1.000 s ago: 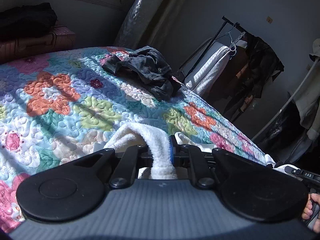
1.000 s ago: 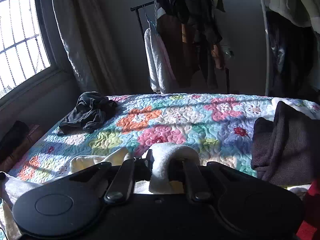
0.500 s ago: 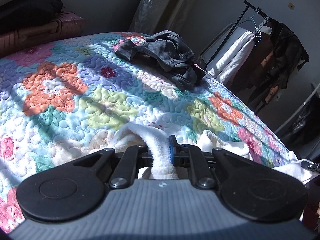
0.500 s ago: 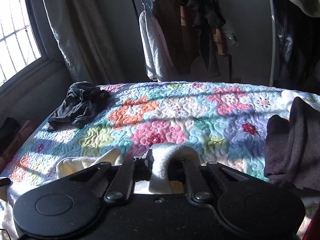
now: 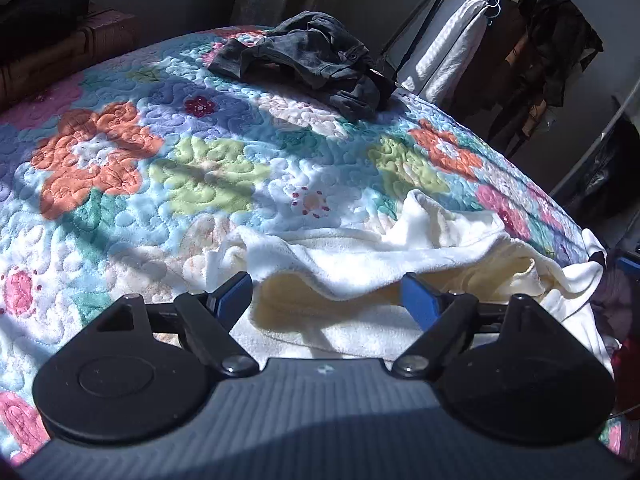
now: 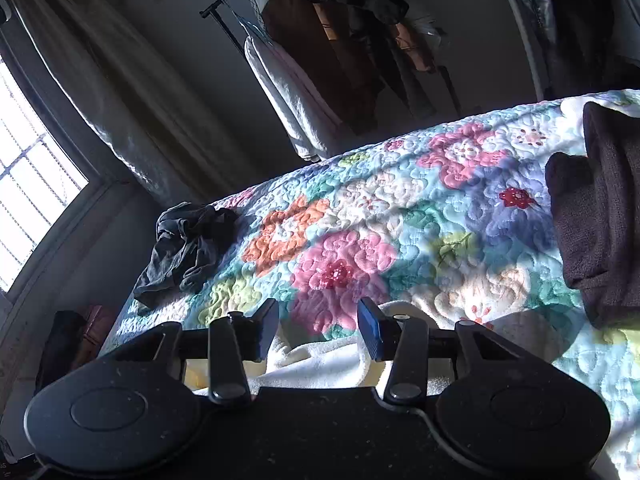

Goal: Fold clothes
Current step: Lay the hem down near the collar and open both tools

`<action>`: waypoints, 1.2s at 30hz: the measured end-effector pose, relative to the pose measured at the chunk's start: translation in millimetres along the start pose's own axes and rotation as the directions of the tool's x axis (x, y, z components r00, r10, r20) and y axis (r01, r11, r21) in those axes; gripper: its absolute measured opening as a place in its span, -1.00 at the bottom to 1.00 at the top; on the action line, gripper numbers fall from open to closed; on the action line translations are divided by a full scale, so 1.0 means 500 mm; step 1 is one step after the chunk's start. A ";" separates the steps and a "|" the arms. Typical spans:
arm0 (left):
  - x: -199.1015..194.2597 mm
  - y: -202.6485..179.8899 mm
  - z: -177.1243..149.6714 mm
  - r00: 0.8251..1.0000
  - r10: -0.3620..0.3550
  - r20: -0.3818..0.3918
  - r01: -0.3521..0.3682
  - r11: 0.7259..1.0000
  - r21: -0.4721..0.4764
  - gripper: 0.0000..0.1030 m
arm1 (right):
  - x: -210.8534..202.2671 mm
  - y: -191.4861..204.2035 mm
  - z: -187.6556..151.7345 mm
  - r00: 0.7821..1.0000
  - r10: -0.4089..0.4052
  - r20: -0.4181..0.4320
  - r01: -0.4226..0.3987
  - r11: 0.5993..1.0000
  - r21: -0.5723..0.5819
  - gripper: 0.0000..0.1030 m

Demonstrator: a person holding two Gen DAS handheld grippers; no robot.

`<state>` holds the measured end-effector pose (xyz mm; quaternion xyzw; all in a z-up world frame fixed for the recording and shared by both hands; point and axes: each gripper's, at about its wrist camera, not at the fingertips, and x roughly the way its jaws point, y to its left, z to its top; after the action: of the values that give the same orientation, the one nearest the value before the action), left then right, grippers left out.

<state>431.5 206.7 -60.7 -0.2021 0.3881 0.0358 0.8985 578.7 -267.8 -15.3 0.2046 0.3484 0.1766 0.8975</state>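
Observation:
A cream fleece garment [image 5: 360,256] lies rumpled on the flowered quilt [image 5: 192,168], its top layer folded over. My left gripper [image 5: 328,294] is open just above its near edge, jaws wide apart and empty. In the right wrist view the same garment [image 6: 320,364] lies under my right gripper [image 6: 318,330], which is open and holds nothing. A dark grey garment [image 5: 316,60] lies crumpled at the far side of the bed; it also shows in the right wrist view [image 6: 184,252].
A folded dark brown garment [image 6: 600,208] lies on the quilt at the right. A clothes rack [image 6: 320,40] with hanging clothes stands beyond the bed. A curtain and window [image 6: 36,200] are at the left. A dark bag on boxes [image 5: 48,32] sits by the bed.
Both grippers were shut on the cream garment; both have opened and let it go. The garment now lies on the quilt. Both views have tilted down toward the bed.

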 end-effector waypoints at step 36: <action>0.071 0.059 -0.007 0.988 -0.090 0.128 0.107 0.986 -0.131 -0.66 | 0.193 0.161 -0.154 0.994 0.076 -0.075 -0.094 0.957 -0.273 -0.88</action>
<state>447.3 229.1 -98.2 -0.2799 0.3187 0.0304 0.9051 577.9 -136.1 -81.0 0.0865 0.3398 0.2684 0.8972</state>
